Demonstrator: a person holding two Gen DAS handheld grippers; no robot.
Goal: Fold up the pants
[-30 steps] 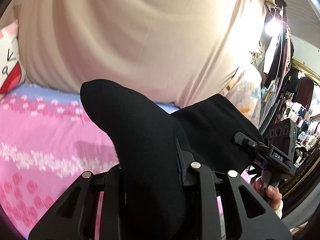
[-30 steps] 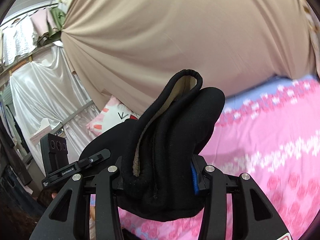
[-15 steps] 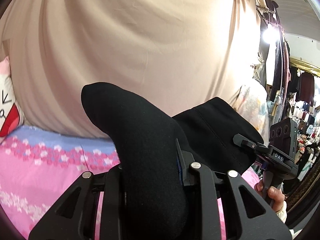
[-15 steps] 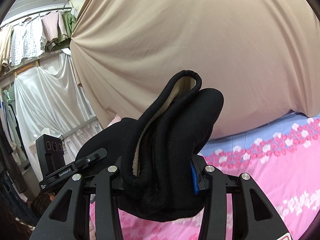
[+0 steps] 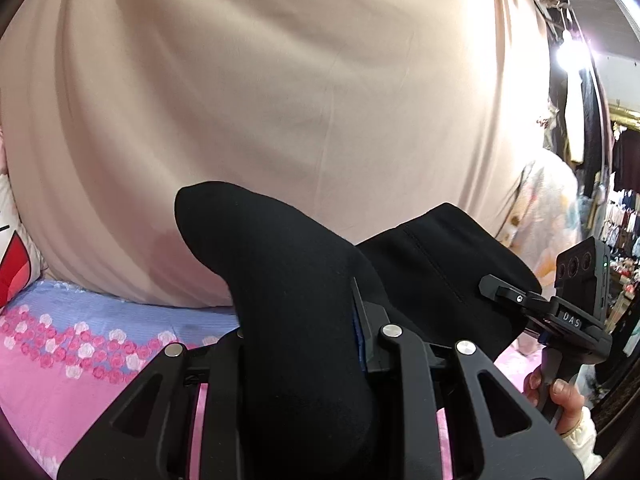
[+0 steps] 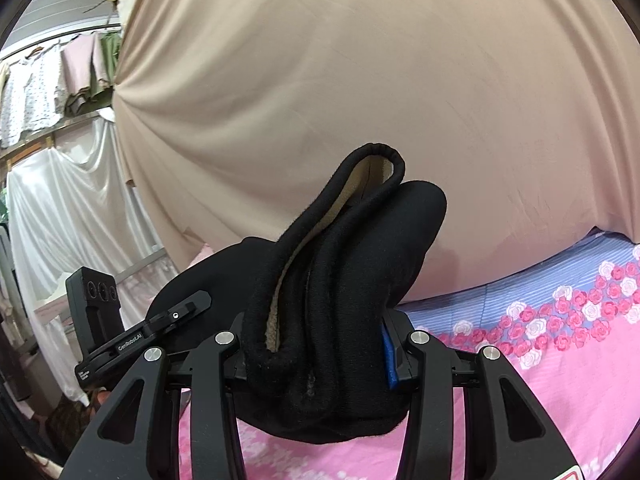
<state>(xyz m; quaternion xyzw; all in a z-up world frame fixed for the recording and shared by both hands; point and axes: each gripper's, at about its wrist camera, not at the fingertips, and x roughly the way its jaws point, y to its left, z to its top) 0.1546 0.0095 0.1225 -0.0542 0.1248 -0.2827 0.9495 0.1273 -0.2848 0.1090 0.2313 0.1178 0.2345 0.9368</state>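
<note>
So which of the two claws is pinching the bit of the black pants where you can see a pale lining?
The right claw. Its bunch of pants shows a beige fleecy inside at the hem; the left claw grips plain black cloth.

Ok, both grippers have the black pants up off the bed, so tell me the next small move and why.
Probably carry both ends forward and lower them onto the pink floral bedspread. The left gripper and right gripper are each clamped on a bunched end of the black pants, which are lifted clear of the bedspread, so no crease can be laid until they are set down.
</note>
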